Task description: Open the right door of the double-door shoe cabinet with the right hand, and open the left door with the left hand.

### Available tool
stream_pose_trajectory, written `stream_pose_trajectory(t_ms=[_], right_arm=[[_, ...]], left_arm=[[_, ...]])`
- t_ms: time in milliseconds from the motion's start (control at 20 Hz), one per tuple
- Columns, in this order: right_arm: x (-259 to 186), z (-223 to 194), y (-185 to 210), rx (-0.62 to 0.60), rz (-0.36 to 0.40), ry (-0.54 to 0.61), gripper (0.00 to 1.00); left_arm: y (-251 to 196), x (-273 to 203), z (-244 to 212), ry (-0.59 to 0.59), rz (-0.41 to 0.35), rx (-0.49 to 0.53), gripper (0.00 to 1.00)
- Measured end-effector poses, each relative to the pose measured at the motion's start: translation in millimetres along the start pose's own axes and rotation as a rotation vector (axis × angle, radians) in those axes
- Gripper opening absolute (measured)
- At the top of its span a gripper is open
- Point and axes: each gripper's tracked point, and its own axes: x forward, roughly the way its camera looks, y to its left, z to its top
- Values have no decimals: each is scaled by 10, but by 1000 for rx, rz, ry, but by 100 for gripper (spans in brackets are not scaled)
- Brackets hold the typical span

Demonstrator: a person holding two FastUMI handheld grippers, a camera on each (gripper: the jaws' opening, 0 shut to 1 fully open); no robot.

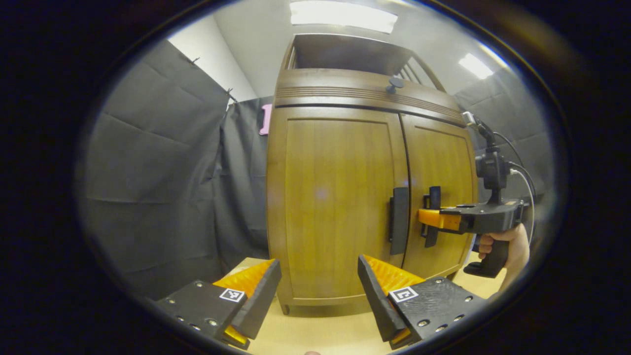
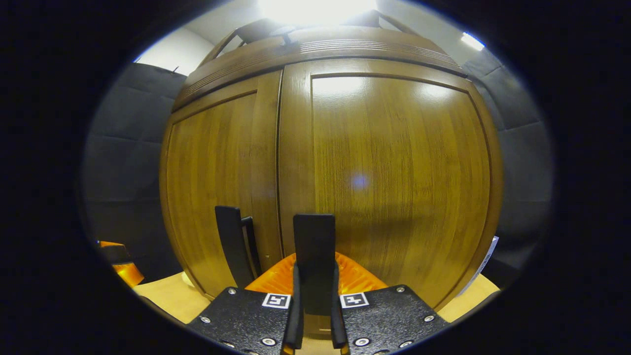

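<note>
Your right claw [image 2: 314, 296] is clamped on the right door handle [image 2: 314, 246]; your left claw [image 1: 319, 291] is spread wide, short of the left door handle [image 1: 399, 220]. Shoe cabinet [image 1: 340, 197] stands on the table [image 1: 315, 330], both doors shut.

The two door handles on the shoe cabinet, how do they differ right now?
The right door handle sits clamped between the right gripper fingers, which press on both of its sides; the left door handle is free, with nothing touching it. The left gripper hangs open, short of the left door handle, while the right gripper is at the right door handle. Both handles are dark upright bars beside the centre seam, and both doors look closed.
</note>
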Motion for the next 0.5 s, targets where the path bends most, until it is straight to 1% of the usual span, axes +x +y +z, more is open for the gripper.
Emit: stream_pose_trajectory(t_ms=[50,100,150,300,450,500], right_arm=[[-48,8,-3,-8,5,-1,22],[-133,-3,19,-8,13,-2,21],[-212,-3,23,2,26,-4,21],[-453,17,12,11,68,-7,21],[-690,56,-17,23,95,-20,21],[-790,50,-30,24,98,-22,21]], left_arm=[[-24,-12,3,3,-7,-1,90],[-33,-1,15,3,-13,-3,92],[-31,8,30,0,-19,-7,90],[-9,97,113,3,-54,-9,91],[109,221,219,2,-52,-3,92],[104,256,212,0,-56,-8,90]])
